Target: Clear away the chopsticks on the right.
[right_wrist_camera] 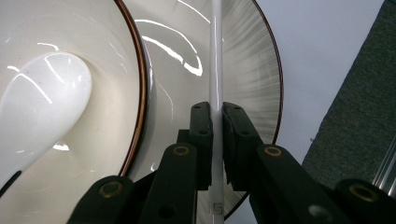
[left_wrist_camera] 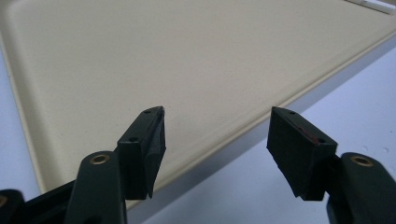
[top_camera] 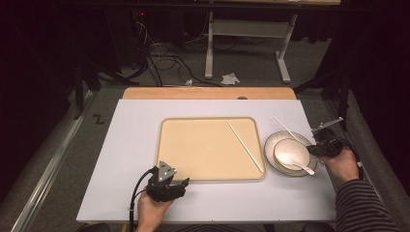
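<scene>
A white chopstick [right_wrist_camera: 215, 70], slender, glossy and round in section, lies across the right rim of a plate [right_wrist_camera: 261, 74] and is clamped near its lower end by the right tongs [right_wrist_camera: 217, 122], whose jaws stand nearly together with both pads pressed flat on the shaft. In the high view the same chopstick [top_camera: 286, 128] slants up and to the left from the right tongs [top_camera: 323, 145], its far tip over the bench [top_camera: 130, 145] beyond the plate. The plate, pale with a thin dark edge and fine radial lines, carries a cream bowl [top_camera: 289, 152] in which a white spoon [top_camera: 296, 162] rests, handle toward the near right. Left of the plate sits a beige tray [top_camera: 167, 159], on which a second white chopstick [top_camera: 244, 146] lies diagonally near the right side. The step in hand appears to be lifting the gripped chopstick to join its mate; it is best done by keeping the clamp firm and square, since so smooth and thin a rod may pivot or slip, and by raising it clear of the plate rim and bowl before crossing toward the tray. The left tongs [left_wrist_camera: 215, 140] rest over the tray's near edge [left_wrist_camera: 243, 140], jaws wide apart and holding nothing, in a hand [top_camera: 153, 208] at the bench's near side.
</scene>
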The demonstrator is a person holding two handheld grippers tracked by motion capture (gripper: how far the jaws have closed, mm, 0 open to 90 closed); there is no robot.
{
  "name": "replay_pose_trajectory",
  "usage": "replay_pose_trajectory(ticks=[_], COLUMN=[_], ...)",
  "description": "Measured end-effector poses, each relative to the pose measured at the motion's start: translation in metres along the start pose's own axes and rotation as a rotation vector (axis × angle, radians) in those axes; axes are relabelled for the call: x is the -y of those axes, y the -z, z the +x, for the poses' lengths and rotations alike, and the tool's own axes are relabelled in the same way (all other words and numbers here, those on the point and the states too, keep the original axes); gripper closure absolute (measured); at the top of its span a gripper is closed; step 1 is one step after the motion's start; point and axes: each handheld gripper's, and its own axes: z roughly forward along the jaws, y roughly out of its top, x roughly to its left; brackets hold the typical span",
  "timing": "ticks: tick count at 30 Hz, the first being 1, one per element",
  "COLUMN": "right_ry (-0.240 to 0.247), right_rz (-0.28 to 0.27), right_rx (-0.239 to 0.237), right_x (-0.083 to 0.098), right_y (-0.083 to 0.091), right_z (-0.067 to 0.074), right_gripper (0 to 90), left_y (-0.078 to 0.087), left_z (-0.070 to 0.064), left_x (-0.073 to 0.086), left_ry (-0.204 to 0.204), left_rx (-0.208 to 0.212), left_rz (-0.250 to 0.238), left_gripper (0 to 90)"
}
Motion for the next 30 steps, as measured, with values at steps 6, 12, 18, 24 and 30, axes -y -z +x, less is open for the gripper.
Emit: replay_pose_trajectory(ticks=[6,12,18,24,30], right_ry=[0.012,0.011,0.006,-0.008,-0.022], right_rz=[-0.005,-0.016,-0.015,-0.039,-0.062], right_rx=[0.009,0.013,0.010,0.011,0.026], right_x=[0.001,0.003,0.005,0.008,0.013], right_y=[-0.001,-0.001,0.000,0.003,0.012], right_z=[0.000,-0.001,-0.002,-0.002,0.000], right_gripper=[85.3,85.6,85.7,85.7,85.8], left_y=[0.000,-0.001,-0.001,-0.002,-0.005], left_z=[0.000,0.000,-0.001,-0.001,-0.003], left_x=[0.000,0.000,0.000,0.000,-0.001], left_ry=[0.000,0.006,0.004,0.001,-0.005], left_rx=[0.000,0.002,0.002,0.009,0.022], left_rz=[0.000,-0.003,-0.001,0.004,0.013], left_gripper=[37.4,37.4,37.4,37.4,37.5])
